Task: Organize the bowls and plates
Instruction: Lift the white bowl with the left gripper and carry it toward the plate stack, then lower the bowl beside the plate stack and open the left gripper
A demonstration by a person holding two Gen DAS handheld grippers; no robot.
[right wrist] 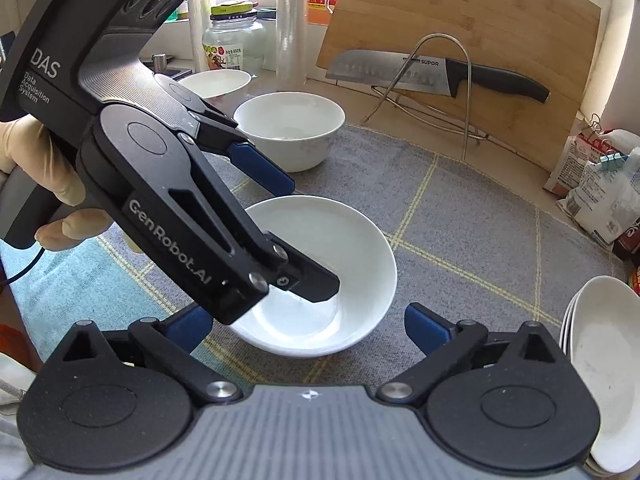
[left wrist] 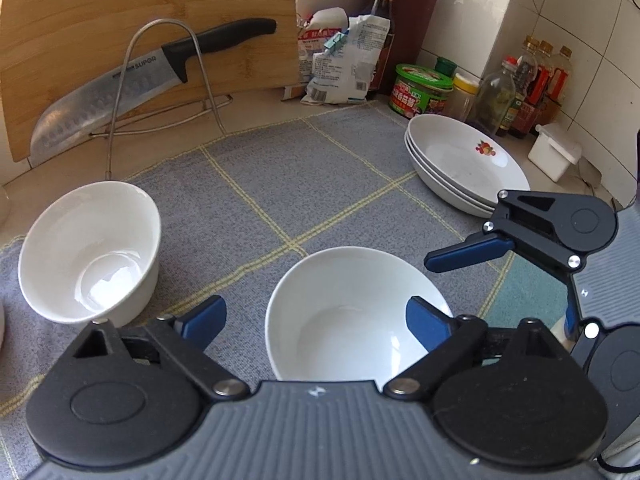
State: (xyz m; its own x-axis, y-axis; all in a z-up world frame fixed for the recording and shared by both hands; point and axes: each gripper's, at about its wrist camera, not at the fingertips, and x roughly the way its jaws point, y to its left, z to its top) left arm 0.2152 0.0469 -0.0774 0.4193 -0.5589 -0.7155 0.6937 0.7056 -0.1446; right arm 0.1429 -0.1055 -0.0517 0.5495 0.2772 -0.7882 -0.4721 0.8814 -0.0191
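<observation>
A white bowl [left wrist: 352, 316] sits on the grey checked mat, right under my left gripper [left wrist: 316, 320]. The left gripper is open; one finger dips inside the bowl and the other stands outside its rim, seen clearly in the right wrist view [right wrist: 316, 280]. The bowl also shows in the right wrist view [right wrist: 340, 248]. A second, deeper white bowl [left wrist: 88, 252] [right wrist: 292, 128] stands further off on the mat. A stack of white plates [left wrist: 464, 160] [right wrist: 604, 364] lies at the mat's right edge. My right gripper [right wrist: 308, 324] is open and empty, just in front of the near bowl.
A bamboo cutting board [left wrist: 144, 32] leans at the back with a knife [left wrist: 120, 88] in a wire rack [left wrist: 168, 80]. Sauce bottles, jars and food bags [left wrist: 348, 60] crowd the back right. A further white dish [right wrist: 216, 82] and a glass jar [right wrist: 234, 44] stand by the window.
</observation>
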